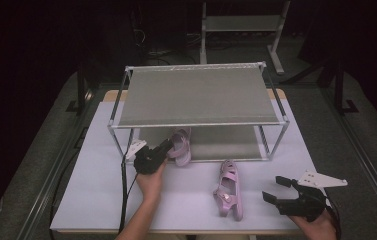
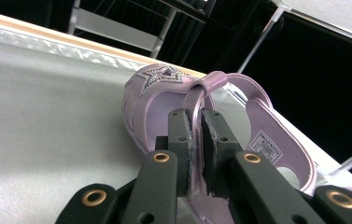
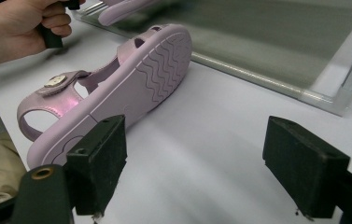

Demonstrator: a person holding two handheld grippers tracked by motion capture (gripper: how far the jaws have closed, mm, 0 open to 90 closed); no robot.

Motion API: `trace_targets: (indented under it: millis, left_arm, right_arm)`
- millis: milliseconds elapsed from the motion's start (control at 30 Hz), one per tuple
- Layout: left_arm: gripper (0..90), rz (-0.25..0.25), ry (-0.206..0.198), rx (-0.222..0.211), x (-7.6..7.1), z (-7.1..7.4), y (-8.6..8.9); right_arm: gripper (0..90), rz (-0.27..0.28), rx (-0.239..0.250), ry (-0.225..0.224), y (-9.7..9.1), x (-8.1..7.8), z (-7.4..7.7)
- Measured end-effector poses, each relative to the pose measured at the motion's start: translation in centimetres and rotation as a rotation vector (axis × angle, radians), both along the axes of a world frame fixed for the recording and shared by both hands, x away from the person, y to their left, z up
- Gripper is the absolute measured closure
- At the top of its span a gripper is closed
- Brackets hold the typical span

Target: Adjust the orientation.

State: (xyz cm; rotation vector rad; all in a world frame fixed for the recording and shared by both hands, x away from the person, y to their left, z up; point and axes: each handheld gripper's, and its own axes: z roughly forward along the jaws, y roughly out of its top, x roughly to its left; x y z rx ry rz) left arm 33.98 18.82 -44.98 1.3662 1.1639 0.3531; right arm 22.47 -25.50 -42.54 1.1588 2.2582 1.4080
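1. The room around me is dark, and I work at a white table (image 1: pixel 101 200) with a metal shoe rack (image 1: pixel 198 95) on it.
2. My left gripper (image 1: pixel 168 146) is clamped on the strap of a pink sandal (image 1: pixel 181 145). In the left gripper view, the thin strap sits pinched between my two black pads (image 2: pixel 180 140).
3. This pink sandal has a sparkly star (image 2: pixel 160 74) on its front. Its toe points away from me, into the rack, and its long side runs front to back.
4. The rack has two grey shelves. The held sandal is at the front edge of the bottom shelf (image 1: pixel 226 142); I cannot tell if it rests there yet.
5. A second pink sandal (image 1: pixel 228 190) lies on the table in front of the rack, tipped on its side. Its long side also runs front to back.
6. My right gripper (image 1: pixel 276 189) has its jaws wide apart, holding nothing. It is just beside the second sandal, not touching.
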Motion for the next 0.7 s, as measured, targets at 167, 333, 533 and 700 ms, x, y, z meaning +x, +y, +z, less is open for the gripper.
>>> trace_targets:
  millis: [167,333,533,700]
  left_arm:
    - [83.3,-0.009,0.012,0.041,0.6,-0.1,-0.4]
    - [83.2,-0.004,0.006,0.034,1.1,0.2,-0.7]
    - [83.2,0.016,0.025,0.027,1.8,-0.3,-0.6]
    - [83.2,0.024,0.033,0.029,2.2,-0.6,-0.7]
  right_arm:
    - [21.3,0.002,0.000,-0.001,0.1,0.0,0.0]
    - [21.3,0.002,0.001,0.000,0.1,0.0,0.0]
    - [21.3,0.001,0.004,0.000,0.0,0.0,-0.1]
    - [21.3,0.004,-0.002,-0.003,0.1,0.0,0.0]
